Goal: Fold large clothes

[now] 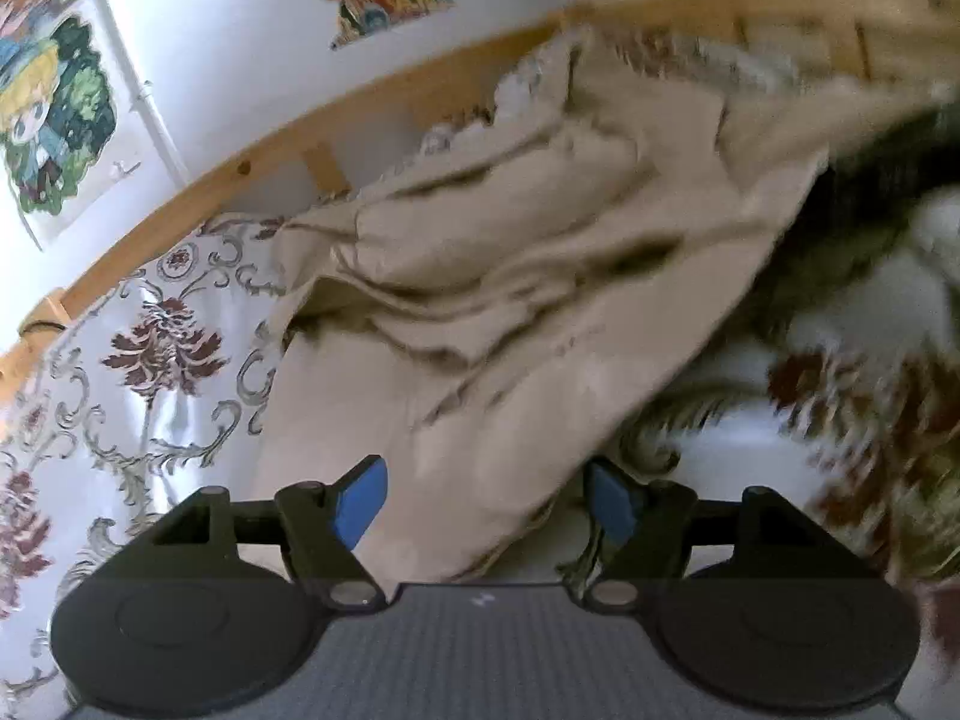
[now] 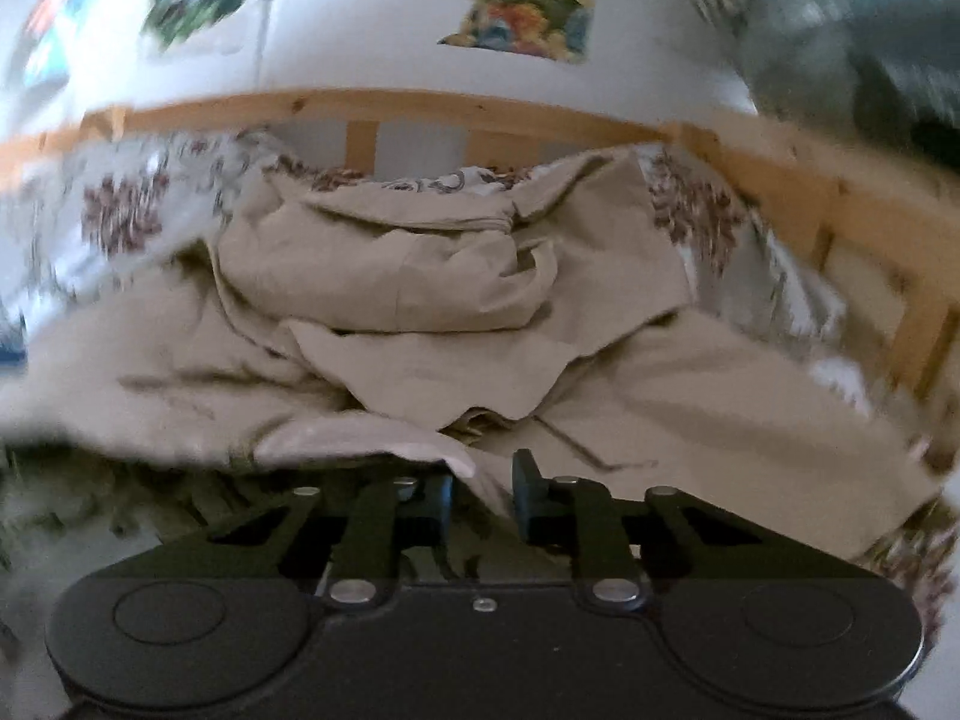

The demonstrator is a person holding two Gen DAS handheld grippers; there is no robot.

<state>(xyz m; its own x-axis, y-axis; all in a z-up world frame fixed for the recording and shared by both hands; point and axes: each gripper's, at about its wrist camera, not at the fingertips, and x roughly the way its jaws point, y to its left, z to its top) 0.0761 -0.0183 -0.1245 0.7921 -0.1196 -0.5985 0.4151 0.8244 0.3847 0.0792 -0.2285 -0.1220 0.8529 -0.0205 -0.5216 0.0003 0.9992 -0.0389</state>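
With the beige garment (image 2: 456,324) crumpled on the flowered bedspread (image 1: 150,360), keep your right gripper (image 2: 483,492) pinching its near edge, and close your spread left gripper (image 1: 486,501) on its hem before lifting both together.

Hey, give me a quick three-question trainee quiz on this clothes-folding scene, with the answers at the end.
1. True or false: the left gripper is fully shut.
2. The beige garment lies on: A) a bare floor, B) a floral bedcover, C) a glass table.
3. Short answer: what does the right gripper pinch?

Key: 1 false, its jaws stand wide apart; 2 B; 3 the garment.
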